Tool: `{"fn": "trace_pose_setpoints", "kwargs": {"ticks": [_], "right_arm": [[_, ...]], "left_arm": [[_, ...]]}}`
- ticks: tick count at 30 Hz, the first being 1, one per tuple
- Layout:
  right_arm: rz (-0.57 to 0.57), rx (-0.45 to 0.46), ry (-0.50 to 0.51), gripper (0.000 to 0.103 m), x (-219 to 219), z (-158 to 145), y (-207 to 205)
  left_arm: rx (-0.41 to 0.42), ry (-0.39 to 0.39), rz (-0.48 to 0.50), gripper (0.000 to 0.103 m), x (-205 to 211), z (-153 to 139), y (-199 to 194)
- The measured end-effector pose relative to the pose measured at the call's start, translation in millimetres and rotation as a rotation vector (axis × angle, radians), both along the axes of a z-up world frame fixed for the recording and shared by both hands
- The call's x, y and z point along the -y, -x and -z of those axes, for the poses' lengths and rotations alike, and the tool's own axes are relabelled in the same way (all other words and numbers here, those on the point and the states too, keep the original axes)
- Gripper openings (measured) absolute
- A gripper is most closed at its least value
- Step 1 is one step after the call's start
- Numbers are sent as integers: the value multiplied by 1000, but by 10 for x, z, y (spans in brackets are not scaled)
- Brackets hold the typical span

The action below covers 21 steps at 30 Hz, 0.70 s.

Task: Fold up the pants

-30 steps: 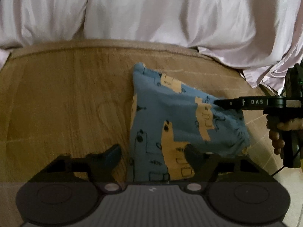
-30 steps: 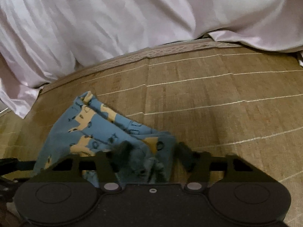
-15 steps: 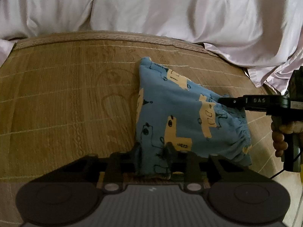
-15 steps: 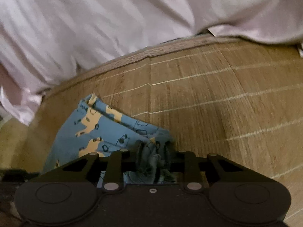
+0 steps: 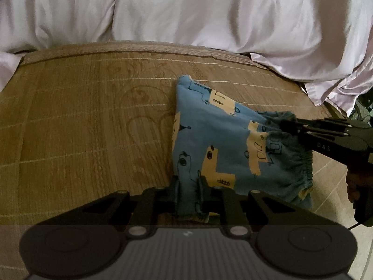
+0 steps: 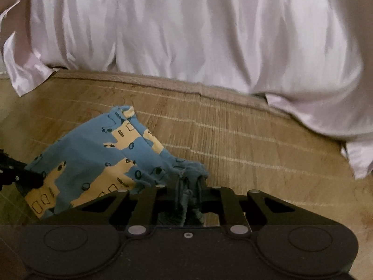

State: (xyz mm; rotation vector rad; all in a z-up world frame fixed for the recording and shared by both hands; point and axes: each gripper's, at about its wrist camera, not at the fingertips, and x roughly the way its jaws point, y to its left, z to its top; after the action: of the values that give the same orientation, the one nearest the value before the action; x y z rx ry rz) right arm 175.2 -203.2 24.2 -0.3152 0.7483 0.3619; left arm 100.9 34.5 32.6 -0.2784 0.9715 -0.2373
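Observation:
Small blue pants (image 5: 221,144) with a yellow print lie folded on a woven bamboo mat (image 5: 88,135). My left gripper (image 5: 188,182) is shut on their near edge. My right gripper (image 6: 188,184) is shut on the gathered elastic waistband. In the left wrist view the right gripper (image 5: 283,123) comes in from the right, pinching that waistband corner and holding it a little off the mat. In the right wrist view the pants (image 6: 93,161) rise off the mat between the two grippers, and the left gripper (image 6: 35,178) holds their left edge.
A pale pink satin sheet (image 5: 186,14) bunches along the mat's far edge and drapes over its right corner (image 5: 331,88). A hand (image 5: 356,184) grips the right tool's handle. Bare mat stretches to the left of the pants and, in the right wrist view, to their right (image 6: 268,154).
Both grippers went from open to shut on the pants. The right one has since lifted the waistband, and the cloth now hangs between the two tools.

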Motion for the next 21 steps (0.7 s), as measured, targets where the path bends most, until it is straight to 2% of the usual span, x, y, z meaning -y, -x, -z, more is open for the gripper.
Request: {"fn": "trace_pose_setpoints", "kwargs": {"ticks": [7, 14, 21], "right_arm": [[-60, 75, 100, 13, -141, -41, 70], [-110, 205, 152, 12, -260, -152, 194], [-182, 292, 167, 11, -431, -338, 118]], "left_arm": [[6, 3, -2, 17, -7, -9, 23], [33, -4, 10, 16, -23, -89, 70], [90, -26, -30, 16, -96, -232, 43]]}}
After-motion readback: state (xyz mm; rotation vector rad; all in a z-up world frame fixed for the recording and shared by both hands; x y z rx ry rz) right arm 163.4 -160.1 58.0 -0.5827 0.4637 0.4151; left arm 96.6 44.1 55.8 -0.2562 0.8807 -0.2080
